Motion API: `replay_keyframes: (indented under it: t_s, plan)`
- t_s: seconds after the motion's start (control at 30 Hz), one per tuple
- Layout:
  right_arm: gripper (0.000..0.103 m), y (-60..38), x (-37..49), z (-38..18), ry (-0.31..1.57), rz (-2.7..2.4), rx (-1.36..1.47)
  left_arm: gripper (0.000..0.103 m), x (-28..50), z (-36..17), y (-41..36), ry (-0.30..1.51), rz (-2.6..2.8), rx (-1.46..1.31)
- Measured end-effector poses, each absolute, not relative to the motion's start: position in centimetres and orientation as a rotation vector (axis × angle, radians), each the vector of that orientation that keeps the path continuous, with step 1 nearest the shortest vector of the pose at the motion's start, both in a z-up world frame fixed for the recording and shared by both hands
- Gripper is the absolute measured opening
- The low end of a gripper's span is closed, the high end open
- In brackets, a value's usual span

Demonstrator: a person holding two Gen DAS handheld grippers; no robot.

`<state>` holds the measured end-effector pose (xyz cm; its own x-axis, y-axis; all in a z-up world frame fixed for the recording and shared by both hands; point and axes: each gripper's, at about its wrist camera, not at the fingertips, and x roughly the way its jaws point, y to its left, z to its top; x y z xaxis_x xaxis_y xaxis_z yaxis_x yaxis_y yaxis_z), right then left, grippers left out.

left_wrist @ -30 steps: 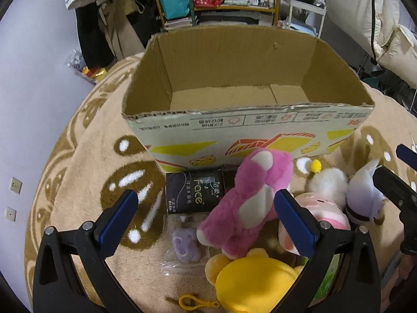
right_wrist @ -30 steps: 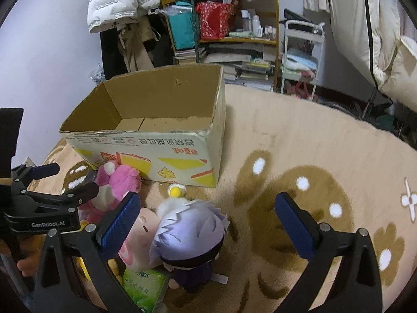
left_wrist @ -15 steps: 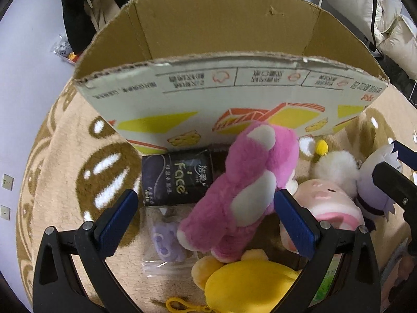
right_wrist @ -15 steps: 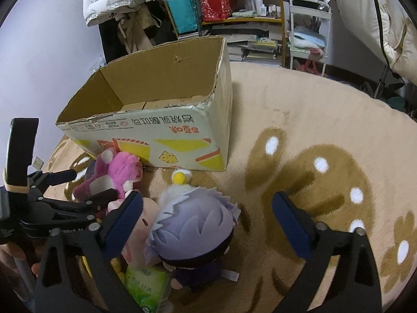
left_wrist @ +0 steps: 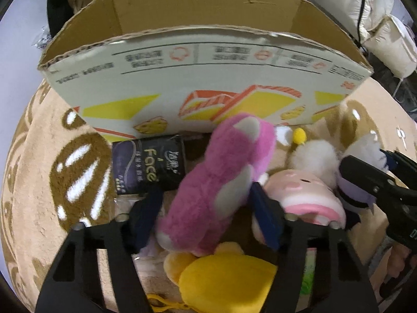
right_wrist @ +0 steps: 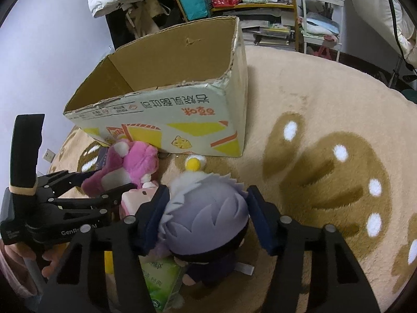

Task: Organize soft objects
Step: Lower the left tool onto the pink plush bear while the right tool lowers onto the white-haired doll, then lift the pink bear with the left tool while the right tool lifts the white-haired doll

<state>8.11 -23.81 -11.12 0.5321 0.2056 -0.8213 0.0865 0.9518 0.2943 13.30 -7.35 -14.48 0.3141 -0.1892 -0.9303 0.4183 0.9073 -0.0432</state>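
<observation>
We find the left gripper (left_wrist: pixel 206 214) clamped on a fluffy pink bear (left_wrist: pixel 219 182) with pale patches, lying before the cardboard box (left_wrist: pixel 198 78). The right gripper (right_wrist: pixel 206 215) pinches a silver-haired doll (right_wrist: pixel 208 214) on the rug (right_wrist: pixel 325 104).

"Face" read in pale letters on dark tissue pack (left_wrist: pixel 148 165), beside small Chinese characters, illegible. "GenR…AI" partly seen in white on black body of left gripper (right_wrist: pixel 109 185), middle letters hidden. Cardboard box (right_wrist: pixel 182 109) printed upside down with large Chinese characters, red logo and small warning symbols; fine print blurred.
</observation>
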Motion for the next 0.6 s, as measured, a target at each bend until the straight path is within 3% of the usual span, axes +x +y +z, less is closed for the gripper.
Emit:
replay_keyframes:
  t_s: [0.3,0.6]
  plan:
    - [0.060,-24.0,7.7,-10.8,0.998,0.059,0.313,0.044,12.3,-14.4,-7.9,1.184,-0.422,0.222]
    - [0.058,-24.2,6.6,-8.5,0.889,0.054,0.303,0.041,10.1,-12.2,-7.9,1.101,-0.382,0.274]
